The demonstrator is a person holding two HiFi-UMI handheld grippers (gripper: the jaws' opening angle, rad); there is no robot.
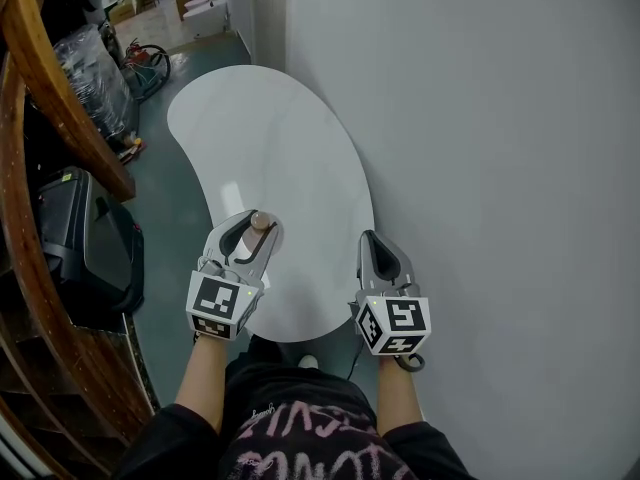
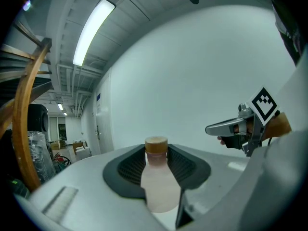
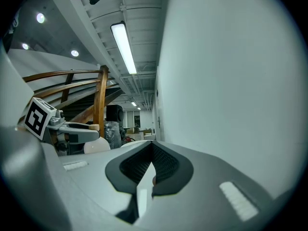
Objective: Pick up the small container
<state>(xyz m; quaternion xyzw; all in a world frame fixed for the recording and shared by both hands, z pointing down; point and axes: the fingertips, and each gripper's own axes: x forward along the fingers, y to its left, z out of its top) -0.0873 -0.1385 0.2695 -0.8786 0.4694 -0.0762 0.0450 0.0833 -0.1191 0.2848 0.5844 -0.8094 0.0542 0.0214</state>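
Clamping the small container (image 2: 159,186), a pale bottle with a brown cap, upright between the dark ribbed pads (image 2: 129,170) of the left gripper (image 1: 256,230), over the near end of the white kidney-shaped table (image 1: 290,138); not managing to tell whether touching the tabletop or clear of it. Holding the right gripper (image 1: 373,243) near it to the right, at the table edge by the grey wall (image 1: 480,118), with jaws pressed together on nothing. Catching the left gripper's marker cube (image 3: 38,117) in the right gripper view, in front of a curved wooden stair rail (image 3: 100,100)
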